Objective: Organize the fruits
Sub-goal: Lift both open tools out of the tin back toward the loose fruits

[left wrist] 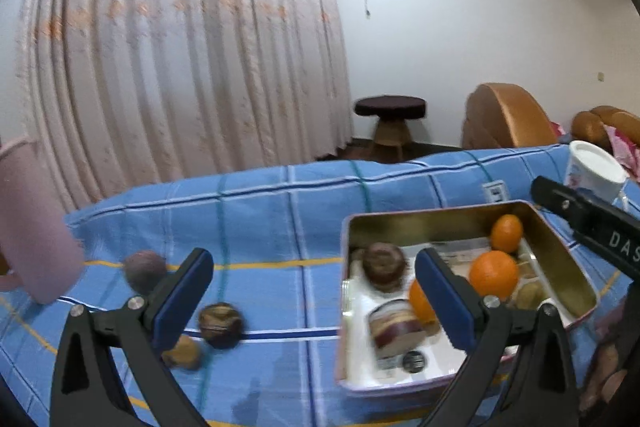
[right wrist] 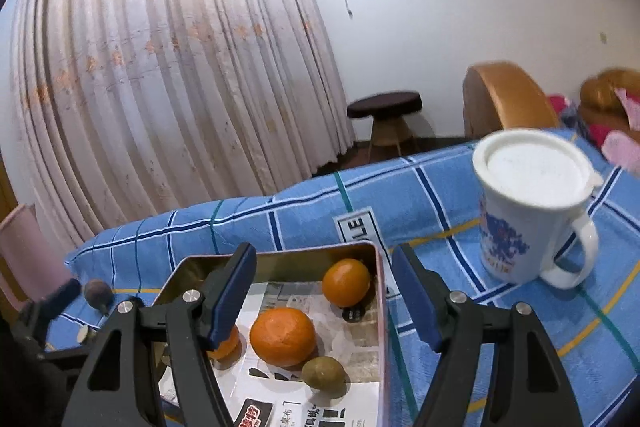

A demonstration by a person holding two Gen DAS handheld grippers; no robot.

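Note:
A metal tin lined with printed paper sits on the blue checked cloth. It holds oranges, a dark fruit and a small brown fruit. In the right wrist view the tin shows oranges and a small green-brown fruit. On the cloth left of the tin lie a dark fruit, a purple one and a small brown one. My left gripper is open and empty above the tin's left edge. My right gripper is open and empty over the tin.
A white lidded mug stands right of the tin. A pink cylinder stands at the far left. The cloth's far edge drops off toward a stool and a curtain.

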